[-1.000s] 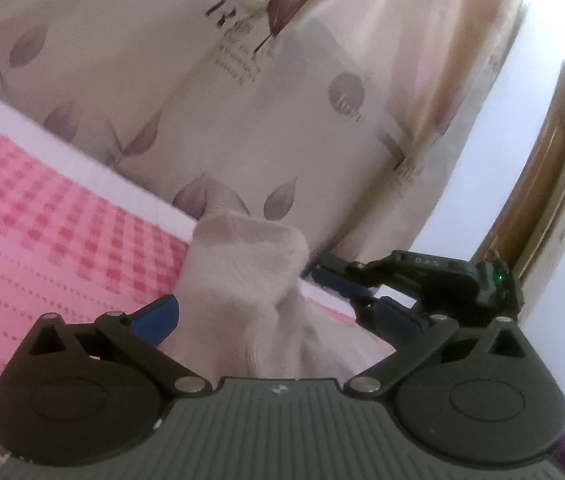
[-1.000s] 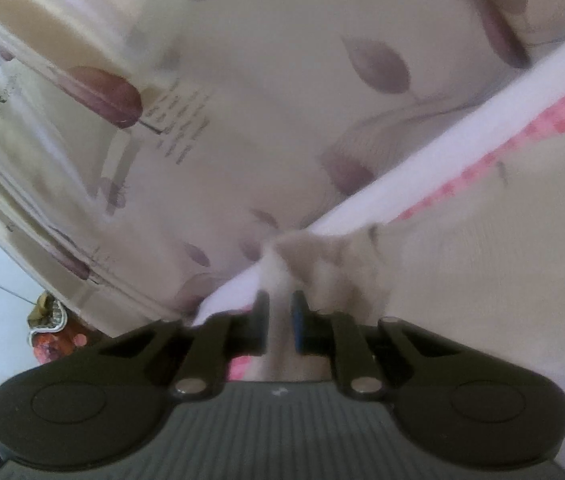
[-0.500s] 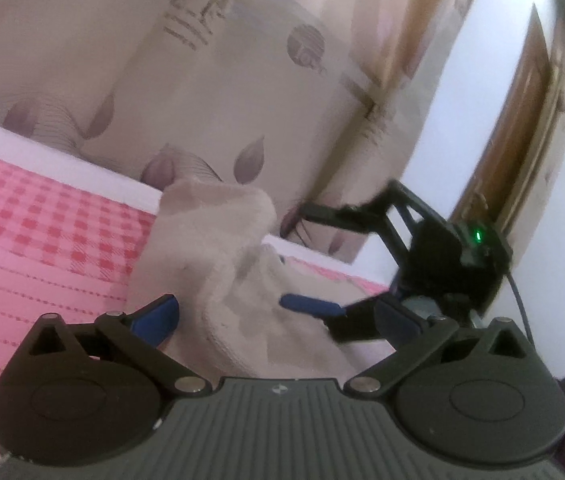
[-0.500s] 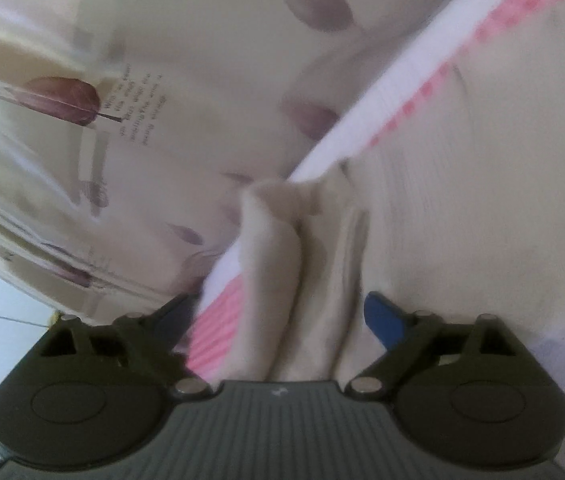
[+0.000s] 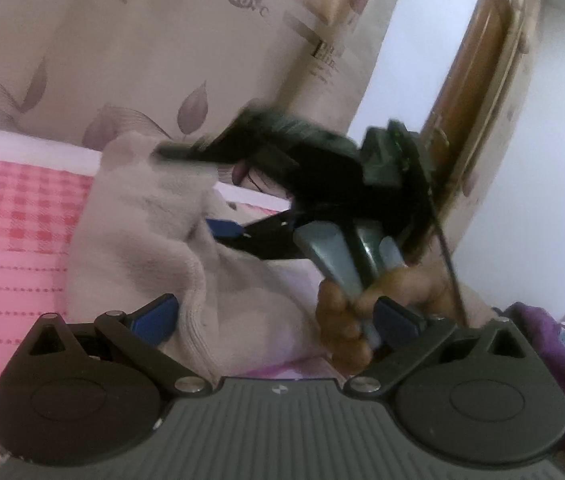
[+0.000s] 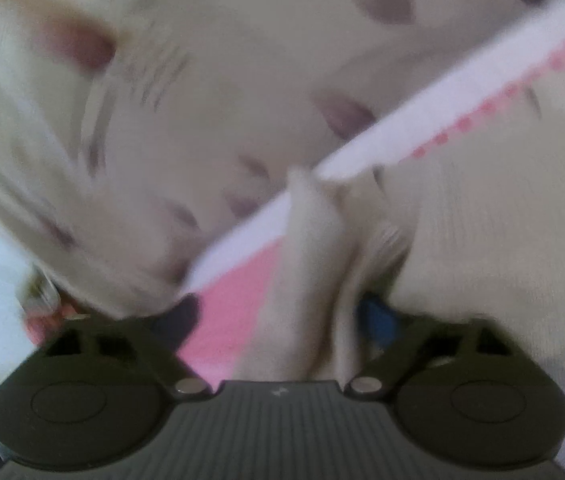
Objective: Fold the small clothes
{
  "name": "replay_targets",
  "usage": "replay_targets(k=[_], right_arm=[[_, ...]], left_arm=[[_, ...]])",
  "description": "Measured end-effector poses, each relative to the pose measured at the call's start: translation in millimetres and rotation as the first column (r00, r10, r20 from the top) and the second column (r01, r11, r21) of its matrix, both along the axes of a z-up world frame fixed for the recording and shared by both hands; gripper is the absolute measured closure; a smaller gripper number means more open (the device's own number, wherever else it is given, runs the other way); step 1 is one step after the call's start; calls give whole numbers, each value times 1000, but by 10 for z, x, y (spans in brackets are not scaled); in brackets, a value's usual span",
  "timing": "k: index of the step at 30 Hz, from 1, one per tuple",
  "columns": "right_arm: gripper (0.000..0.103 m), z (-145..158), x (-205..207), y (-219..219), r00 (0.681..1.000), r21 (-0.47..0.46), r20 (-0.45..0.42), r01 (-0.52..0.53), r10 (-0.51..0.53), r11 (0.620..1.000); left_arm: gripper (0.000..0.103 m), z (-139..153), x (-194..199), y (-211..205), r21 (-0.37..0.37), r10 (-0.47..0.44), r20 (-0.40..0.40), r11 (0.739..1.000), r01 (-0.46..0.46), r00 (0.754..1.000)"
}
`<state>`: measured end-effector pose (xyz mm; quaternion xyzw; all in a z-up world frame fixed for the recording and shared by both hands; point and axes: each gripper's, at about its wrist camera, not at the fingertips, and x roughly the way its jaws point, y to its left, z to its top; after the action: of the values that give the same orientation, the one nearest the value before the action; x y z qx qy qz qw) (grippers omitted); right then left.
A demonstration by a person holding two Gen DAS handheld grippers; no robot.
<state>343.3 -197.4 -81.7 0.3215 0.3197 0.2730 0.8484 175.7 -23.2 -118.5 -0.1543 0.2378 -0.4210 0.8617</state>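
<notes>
A small beige knitted garment (image 5: 150,232) lies bunched on the pink bed cover (image 5: 10,248). My left gripper (image 5: 274,316) is open, its blue pads wide apart, with a fold of the garment lying between them. My right gripper (image 5: 202,192) shows in the left wrist view, open, one finger over and one under the garment's upper fold. In the blurred right wrist view the right gripper (image 6: 282,312) is open around a raised ridge of the garment (image 6: 314,264).
A beige curtain with purple leaves (image 5: 154,52) hangs behind the bed's white edge (image 5: 22,138). A wooden door (image 5: 478,52) and white wall stand at the right. A purple cloth (image 5: 554,344) lies at the lower right. The hand holding the right gripper (image 5: 362,312) is close ahead.
The right gripper opened from shut on the garment's corner and swung over the fold toward the left gripper. The left gripper stayed open and turned right.
</notes>
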Motion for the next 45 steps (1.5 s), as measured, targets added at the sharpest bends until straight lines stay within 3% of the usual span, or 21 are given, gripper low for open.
replay_targets(k=[1, 2, 3, 6, 8, 11, 13, 15, 17, 21, 26, 29, 31, 33, 35, 39, 45], right_arm=[[53, -1, -18, 40, 1000, -50, 11, -9, 10, 999], [71, -6, -24, 43, 1000, -66, 18, -13, 15, 998], [82, -11, -16, 14, 1000, -60, 18, -13, 14, 998], [84, 13, -15, -59, 999, -34, 35, 16, -15, 999], [85, 14, -9, -94, 999, 13, 40, 17, -17, 1000], [85, -17, 0, -128, 999, 40, 33, 26, -27, 999], [85, -23, -1, -159, 999, 59, 32, 23, -25, 998], [85, -18, 13, -174, 999, 73, 23, 27, -28, 997], [85, -5, 13, -202, 1000, 86, 20, 21, -22, 996], [85, -7, 24, -199, 1000, 58, 10, 13, -13, 998], [77, -85, 65, -208, 999, 91, -48, 12, -8, 996], [74, -101, 82, -175, 999, 112, -47, -6, 11, 994], [74, -90, 109, -84, 999, 79, -39, -29, 33, 996], [74, -65, 138, 27, 998, 52, -24, -60, 61, 997], [81, -34, 142, 40, 997, 100, -5, -76, 77, 992], [81, 55, 120, -24, 995, 227, 7, -97, 98, 969], [81, 249, -14, -408, 998, 306, 15, -57, 55, 950]], left_arm=[[2, -6, 0, 6, -4, 0, -1, 1000, 0, 1000], [2, -9, -4, 13, -8, 6, 0, 1000, -6, 1000], [1, -5, -14, 22, -11, 15, 3, 1000, -15, 1000], [1, 27, -39, 142, -61, 86, 12, 994, -86, 996], [1, 26, -23, 355, -169, 156, -19, 973, -157, 988], [0, -37, 14, 707, -298, 318, -97, 895, -333, 943], [0, -132, 92, 876, -301, 426, -187, 833, -464, 885], [1, -269, 281, 966, -312, 387, -319, 819, -481, 865], [1, -338, 397, 954, -299, 352, -375, 830, -471, 858], [6, -163, 531, 642, -185, 295, -287, 917, -354, 912], [12, -87, 712, 394, -146, 223, -269, 952, -268, 937], [16, -64, 672, 322, -113, 212, -223, 964, -241, 952], [30, -65, 635, 270, -78, 225, -186, 967, -243, 956], [53, -72, 598, 232, -61, 229, -166, 968, -241, 959], [57, -36, 564, 159, -57, 218, -151, 972, -229, 964], [57, 136, 526, -83, -57, 189, -121, 979, -197, 974], [57, 334, 542, -438, -108, 127, -111, 984, -139, 986]])
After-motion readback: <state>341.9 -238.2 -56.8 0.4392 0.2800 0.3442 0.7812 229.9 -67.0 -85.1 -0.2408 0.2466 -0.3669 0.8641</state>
